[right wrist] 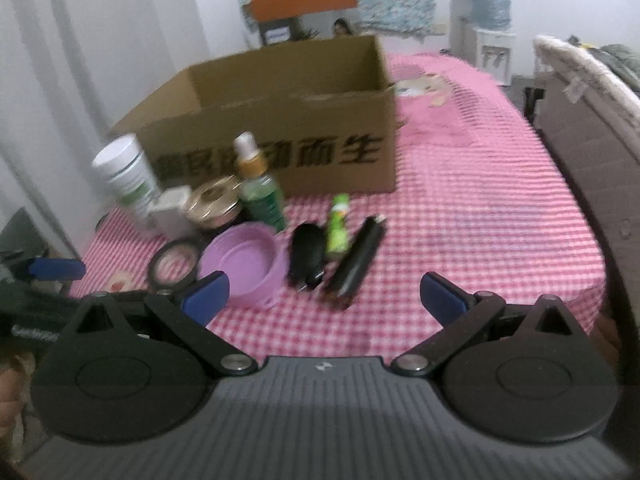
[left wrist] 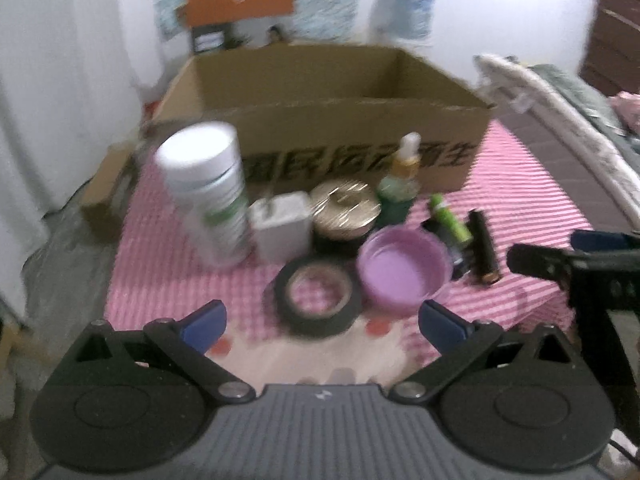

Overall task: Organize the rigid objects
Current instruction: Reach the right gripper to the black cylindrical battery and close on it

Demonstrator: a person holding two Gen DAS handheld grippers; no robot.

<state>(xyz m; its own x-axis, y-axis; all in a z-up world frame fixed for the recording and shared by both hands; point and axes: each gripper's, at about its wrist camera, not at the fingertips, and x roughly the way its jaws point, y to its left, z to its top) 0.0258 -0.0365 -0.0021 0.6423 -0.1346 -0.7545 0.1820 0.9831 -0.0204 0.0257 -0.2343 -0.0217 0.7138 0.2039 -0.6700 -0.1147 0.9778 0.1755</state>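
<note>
both grippers' jaws are held open and empty; the white bottle (left wrist: 208, 192), crowded by the tape roll (left wrist: 318, 300), could be toppled.

Both wrist cameras look forward and slightly down over the near table edge, toward the box (left wrist: 320, 120) at 12 o'clock. The left view sits close to the tape (left wrist: 318, 298) — the right gripper (left wrist: 560, 260) enters at 3 o'clock. The right view stands further right; the left gripper (right wrist: 56, 270) shows at 9 o'clock. Both share the box, the purple lid (right wrist: 244, 264) and the clutter — blurred.
</note>
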